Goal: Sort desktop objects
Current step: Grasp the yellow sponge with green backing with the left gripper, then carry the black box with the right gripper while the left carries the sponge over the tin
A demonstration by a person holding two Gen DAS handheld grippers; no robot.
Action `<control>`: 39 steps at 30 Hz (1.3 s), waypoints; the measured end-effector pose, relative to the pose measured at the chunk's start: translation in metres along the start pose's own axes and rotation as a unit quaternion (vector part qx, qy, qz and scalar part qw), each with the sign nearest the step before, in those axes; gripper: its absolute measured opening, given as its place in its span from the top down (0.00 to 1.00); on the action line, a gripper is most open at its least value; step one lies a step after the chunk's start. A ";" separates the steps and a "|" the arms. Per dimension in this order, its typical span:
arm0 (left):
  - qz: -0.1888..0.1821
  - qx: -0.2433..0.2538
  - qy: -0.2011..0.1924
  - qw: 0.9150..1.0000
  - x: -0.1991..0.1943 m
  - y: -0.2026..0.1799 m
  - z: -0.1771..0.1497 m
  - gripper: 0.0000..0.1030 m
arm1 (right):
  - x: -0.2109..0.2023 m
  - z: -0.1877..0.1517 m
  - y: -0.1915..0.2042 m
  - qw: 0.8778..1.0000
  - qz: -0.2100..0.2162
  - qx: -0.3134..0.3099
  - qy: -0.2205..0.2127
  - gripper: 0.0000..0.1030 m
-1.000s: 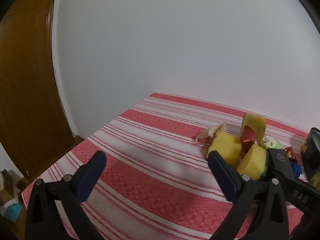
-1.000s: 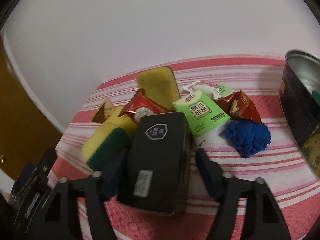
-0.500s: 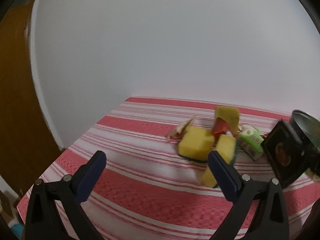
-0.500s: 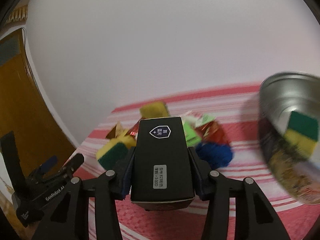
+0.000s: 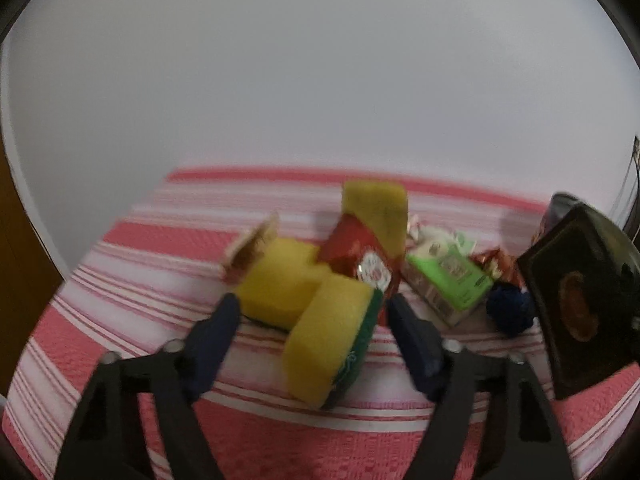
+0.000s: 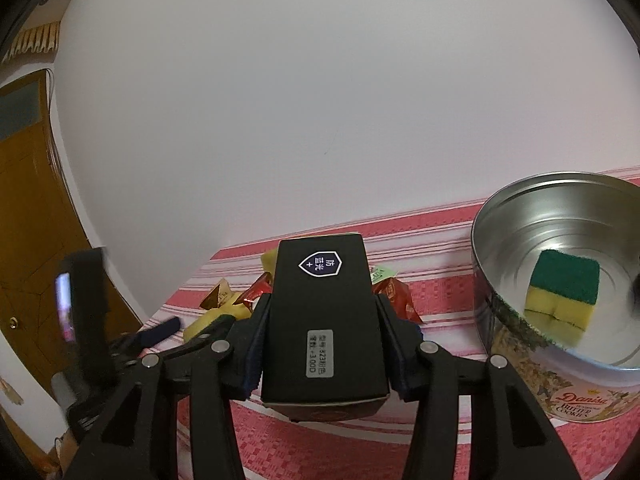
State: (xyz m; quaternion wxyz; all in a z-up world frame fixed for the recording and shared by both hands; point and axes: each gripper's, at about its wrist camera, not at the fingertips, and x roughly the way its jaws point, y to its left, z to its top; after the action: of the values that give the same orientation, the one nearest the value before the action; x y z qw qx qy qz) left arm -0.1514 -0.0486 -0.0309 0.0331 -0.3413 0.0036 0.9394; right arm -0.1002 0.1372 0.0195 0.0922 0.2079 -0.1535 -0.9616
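Observation:
My right gripper (image 6: 320,332) is shut on a black box (image 6: 322,320) and holds it above the striped cloth, left of an open cookie tin (image 6: 560,280). A yellow-green sponge (image 6: 560,304) lies inside the tin. The black box also shows in the left wrist view (image 5: 576,300). My left gripper (image 5: 316,320) is open, its fingers on either side of a yellow-green sponge (image 5: 332,340) that stands on edge. Two more yellow sponges (image 5: 280,276) (image 5: 376,208), a red packet (image 5: 360,256), a green carton (image 5: 448,276) and a blue ball (image 5: 510,308) lie behind it.
A red and white striped cloth (image 5: 280,440) covers the table. A white wall stands close behind the pile. A wooden door (image 6: 24,248) is at the far left. The left gripper's body (image 6: 84,312) shows at the left of the right wrist view.
My right gripper has closed on the black box and lifted it toward the tin. My left gripper has swung right and moved in around the upright sponge.

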 end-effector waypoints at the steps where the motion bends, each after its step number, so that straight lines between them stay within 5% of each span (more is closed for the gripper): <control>1: -0.003 -0.007 0.017 1.000 0.007 0.002 0.001 0.42 | -0.003 0.000 -0.001 1.000 -0.001 -0.001 -0.001 0.49; 4: -0.021 -0.032 0.040 0.998 0.015 0.010 0.001 0.48 | -0.007 -0.001 0.000 1.000 -0.002 -0.005 -0.002 0.49; 6: -0.047 -0.040 0.046 0.997 0.018 0.013 0.000 0.61 | -0.009 -0.002 0.002 1.000 -0.002 -0.010 -0.004 0.49; 11: -0.040 -0.040 0.028 0.998 0.008 0.008 -0.003 0.73 | -0.012 -0.003 0.006 1.000 -0.008 -0.027 -0.014 0.49; 15: -0.036 -0.054 -0.025 0.998 -0.016 0.010 -0.009 0.73 | -0.015 -0.003 0.008 0.999 -0.008 -0.031 -0.023 0.49; 22: -0.027 -0.056 -0.063 0.996 -0.044 0.005 -0.022 0.73 | -0.024 -0.003 0.016 0.998 0.007 -0.046 -0.048 0.49; 30: -0.009 -0.038 -0.119 0.992 -0.071 0.003 -0.028 0.73 | -0.034 -0.010 0.034 0.992 -0.027 -0.095 -0.077 0.49; 39: 0.016 -0.012 -0.128 0.992 -0.079 -0.010 -0.029 0.73 | -0.044 -0.019 0.044 0.988 -0.039 -0.124 -0.086 0.49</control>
State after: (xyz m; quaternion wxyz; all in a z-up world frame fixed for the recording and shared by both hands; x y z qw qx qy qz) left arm -0.0719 -0.0444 -0.0022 0.0143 -0.2185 -0.0061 0.9757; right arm -0.0472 0.1021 0.0337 0.0659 0.1174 -0.0323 -0.9904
